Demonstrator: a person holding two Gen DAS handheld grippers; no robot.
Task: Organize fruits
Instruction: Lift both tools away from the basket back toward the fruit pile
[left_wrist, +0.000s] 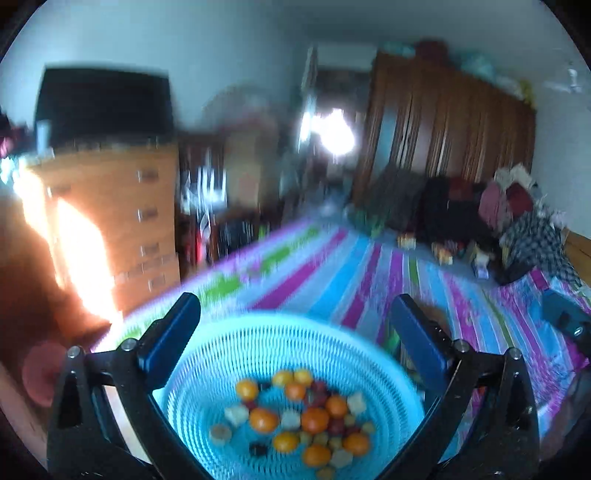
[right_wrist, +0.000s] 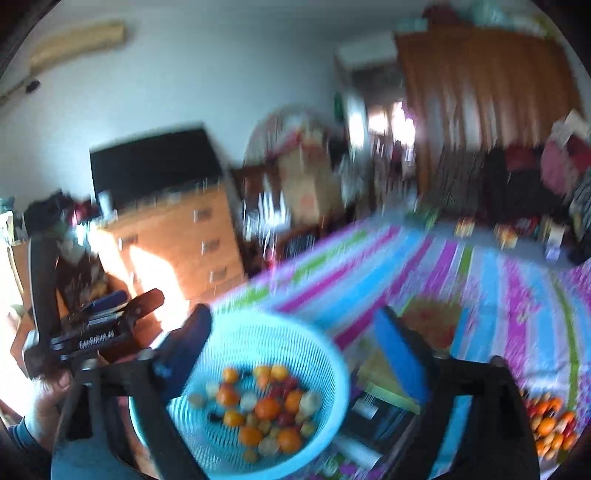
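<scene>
A light blue slotted basket (left_wrist: 280, 332) holds several small fruits (left_wrist: 314, 421): orange, yellow, red and pale ones. It sits low between my left gripper's (left_wrist: 295, 328) blue fingers (left_wrist: 173, 332), which stand wide open around its rim. In the right wrist view the same basket (right_wrist: 325, 354) with its fruits (right_wrist: 266, 406) lies below my open right gripper (right_wrist: 295, 343). My left gripper (right_wrist: 122, 306) shows there at the left, held in a hand. Both views are blurred.
A striped bedsheet (left_wrist: 369, 269) covers the bed. A second heap of fruits (right_wrist: 550, 424) lies at the right, dark flat items (right_wrist: 380, 413) beside the basket. A wooden dresser (left_wrist: 122, 221), a wardrobe (left_wrist: 443, 125) and piled clothes (left_wrist: 517, 206) stand behind.
</scene>
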